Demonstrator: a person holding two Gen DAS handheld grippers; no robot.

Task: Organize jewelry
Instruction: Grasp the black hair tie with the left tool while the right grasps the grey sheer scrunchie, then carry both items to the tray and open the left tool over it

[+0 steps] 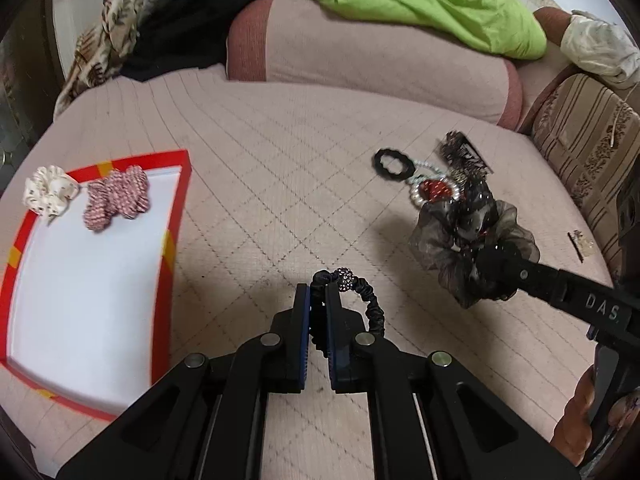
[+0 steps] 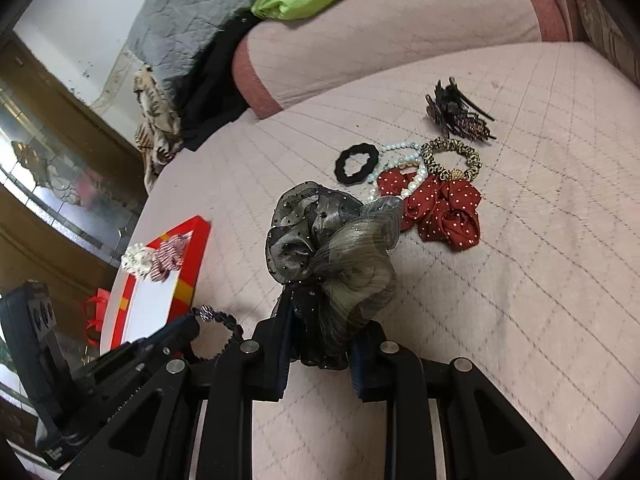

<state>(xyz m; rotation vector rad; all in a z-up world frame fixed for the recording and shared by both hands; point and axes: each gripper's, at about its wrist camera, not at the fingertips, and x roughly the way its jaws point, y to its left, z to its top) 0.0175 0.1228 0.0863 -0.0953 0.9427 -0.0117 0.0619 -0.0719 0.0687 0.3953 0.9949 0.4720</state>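
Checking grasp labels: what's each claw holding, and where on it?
Left claw: black hair tie, pinched on its band beside the sparkly bead. Right claw: sheer grey scrunchie, gripped at its lower folds.

Both grippers' fingers [image 1: 298,308] clamped, downward-angled.

The right gripper [image 2: 318,340] jaws clamp a sheer grey scrunchie [image 2: 332,248] above the quilted bed [image 2: 520,280].
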